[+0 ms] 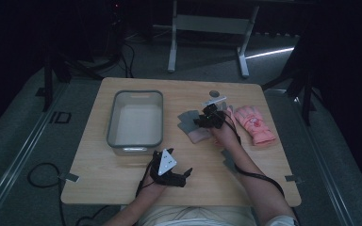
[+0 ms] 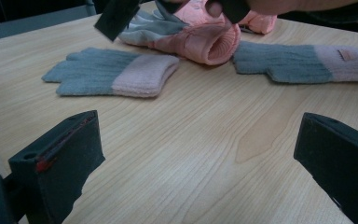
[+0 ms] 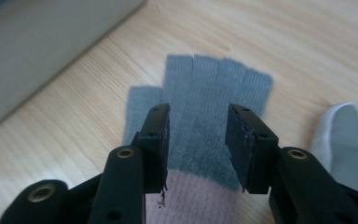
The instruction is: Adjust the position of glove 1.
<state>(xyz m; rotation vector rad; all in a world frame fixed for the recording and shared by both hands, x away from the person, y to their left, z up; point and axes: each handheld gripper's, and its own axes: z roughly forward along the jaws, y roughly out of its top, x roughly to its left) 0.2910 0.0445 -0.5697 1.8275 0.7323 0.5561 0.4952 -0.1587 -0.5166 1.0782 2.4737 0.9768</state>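
Right gripper view: our right gripper [image 3: 198, 144] over grey-pink glove [image 3: 205, 116], jaws part-open astride its palm, not yet pinching. Glove lies flat mid-tabletop, just right of bin [image 1: 135, 118]. We judge: lower until pads meet knit, close on palm near cuff, bunching one fold. Left gripper [image 1: 171, 173] released, idle by near table [image 1: 99, 183] edge.

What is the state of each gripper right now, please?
Left gripper: open, holding nothing, over bare table.
Right gripper: open, jaws on either side of the grey and pink glove, not yet gripping it.
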